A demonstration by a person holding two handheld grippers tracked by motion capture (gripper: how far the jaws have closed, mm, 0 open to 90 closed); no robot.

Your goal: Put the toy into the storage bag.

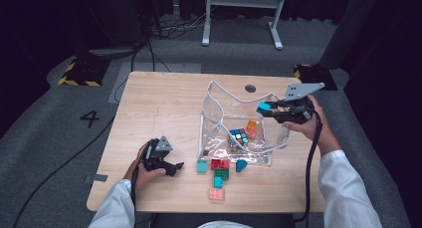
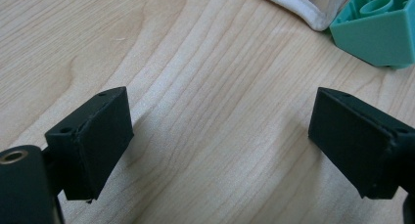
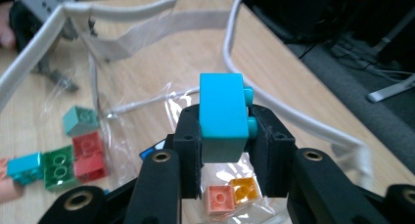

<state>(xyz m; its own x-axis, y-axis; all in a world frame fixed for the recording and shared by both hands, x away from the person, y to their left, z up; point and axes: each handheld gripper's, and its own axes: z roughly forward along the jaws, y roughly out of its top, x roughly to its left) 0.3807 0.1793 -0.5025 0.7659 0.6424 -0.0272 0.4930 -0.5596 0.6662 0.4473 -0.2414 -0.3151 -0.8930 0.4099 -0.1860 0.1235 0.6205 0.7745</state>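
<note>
Over the open top of a clear plastic bag [image 1: 225,112], at its right side, my right gripper [image 1: 267,109] is shut on a cyan brick [image 1: 263,107]. The right gripper view shows that cyan brick [image 3: 222,111] pinched upright between the jaws of my right gripper [image 3: 229,132], above the bag's white rim [image 3: 234,43]. My left gripper [image 1: 175,167] rests on the table at the front left, open, pointing toward the loose bricks. In the left gripper view its jaws [image 2: 220,141] stand wide apart over bare wood.
Inside the bag lie a puzzle cube [image 1: 238,137] and an orange brick [image 1: 252,129]. Teal [image 1: 201,165], red [image 1: 219,164], green [image 1: 222,173] and pink [image 1: 216,194] bricks lie in front of the bag. A teal brick [image 2: 379,31] sits just beyond my left gripper.
</note>
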